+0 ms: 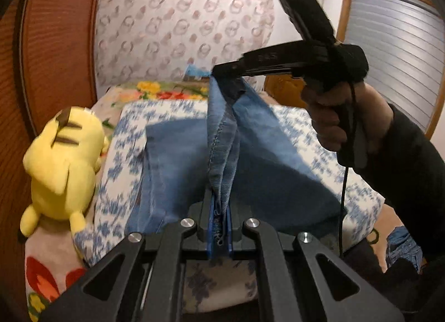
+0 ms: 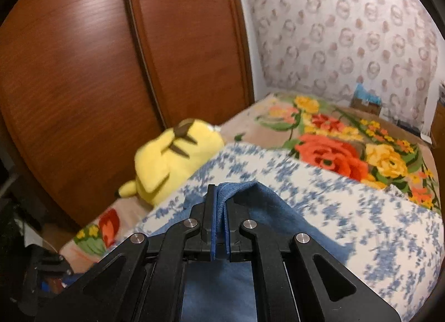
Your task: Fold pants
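Observation:
The blue pants [image 1: 178, 161] lie on a white and blue flowered cloth [image 1: 122, 155] on the bed, with one edge lifted and stretched between both grippers. My left gripper [image 1: 219, 211] is shut on the near end of that hem. My right gripper [image 1: 222, 70], held in a hand, is shut on the far end, higher up. In the right wrist view the right gripper [image 2: 221, 199] pinches a blue fold of the pants [image 2: 267, 211], which hang down under it.
A yellow plush toy [image 1: 64, 163] lies at the left edge of the bed, also in the right wrist view [image 2: 172, 158]. A wooden wardrobe [image 2: 83, 72] stands close on the left. A flowered blanket [image 2: 347, 149] covers the far bed. A window [image 1: 389, 52] is at right.

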